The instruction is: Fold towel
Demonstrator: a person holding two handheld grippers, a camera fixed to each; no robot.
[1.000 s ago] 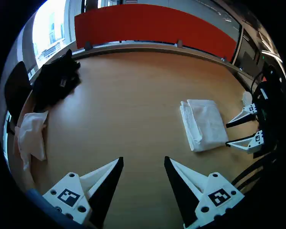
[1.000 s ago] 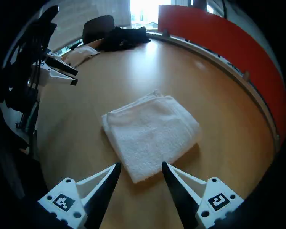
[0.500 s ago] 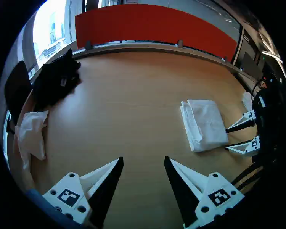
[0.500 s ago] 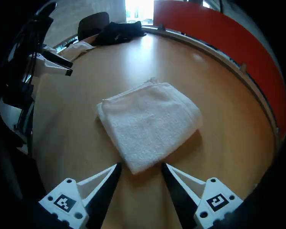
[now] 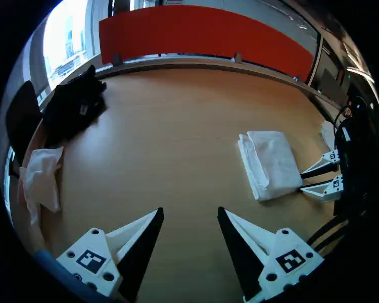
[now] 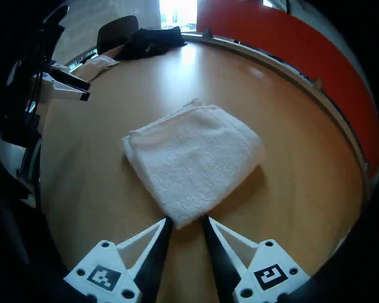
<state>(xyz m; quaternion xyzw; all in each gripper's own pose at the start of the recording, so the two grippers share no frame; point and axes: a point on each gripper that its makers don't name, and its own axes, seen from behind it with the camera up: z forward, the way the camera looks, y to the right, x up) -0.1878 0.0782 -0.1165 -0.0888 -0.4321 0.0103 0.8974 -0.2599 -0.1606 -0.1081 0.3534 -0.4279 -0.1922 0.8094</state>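
Note:
A white towel (image 6: 192,156), folded into a thick rectangle, lies on the wooden table (image 6: 280,166). My right gripper (image 6: 186,222) is low at the towel's near corner. Its jaws stand narrowed, with the corner poking between the black fingertips and a gap still left. In the left gripper view the towel (image 5: 270,164) lies at the right and the right gripper (image 5: 301,182) sits at its near right corner. My left gripper (image 5: 189,214) hangs open over bare table, well away from the towel. It also appears far left in the right gripper view (image 6: 86,92).
A black bag (image 5: 73,106) and a crumpled white cloth (image 5: 40,179) lie at the table's left end by a dark chair (image 5: 20,118). A red partition (image 5: 204,33) runs along the far edge. Cables and a dark sleeve (image 5: 359,151) sit behind the right gripper.
The right gripper has moved forward to the towel's near corner and its jaws have narrowed around it. The left gripper has stayed where it was, open.

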